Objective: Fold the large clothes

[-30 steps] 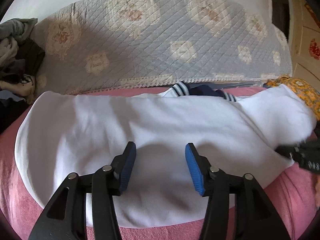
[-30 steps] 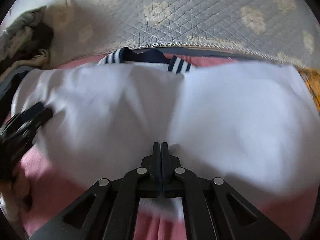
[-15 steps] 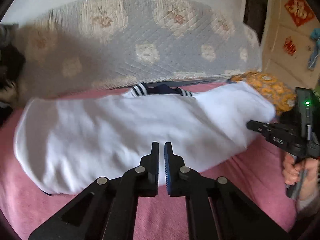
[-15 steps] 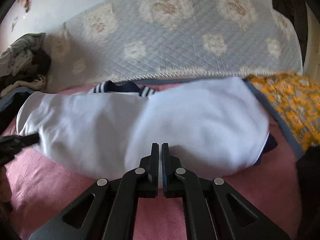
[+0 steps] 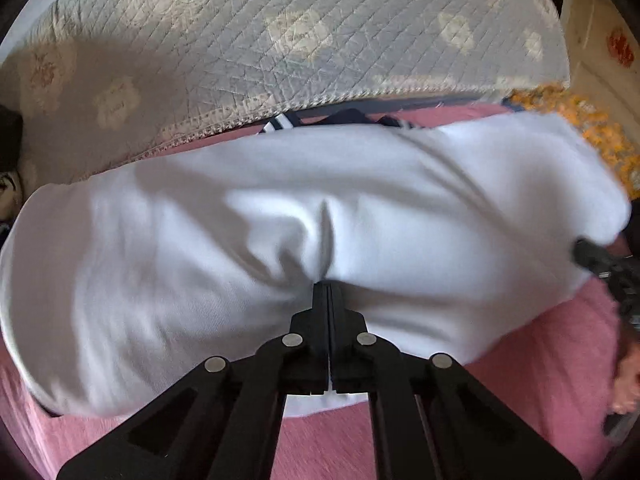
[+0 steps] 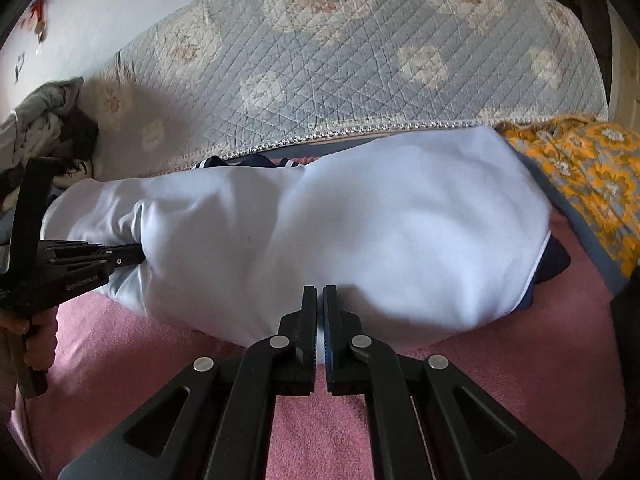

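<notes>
On the pink blanket [image 5: 500, 420], the white garment [image 5: 400, 208] lies flat. Both the left gripper [image 5: 327, 292] and right gripper [image 6: 320, 300] pinch its near edge. The cloth looks soft, light and floppy, so its hem and corners seem the best holds.
</notes>
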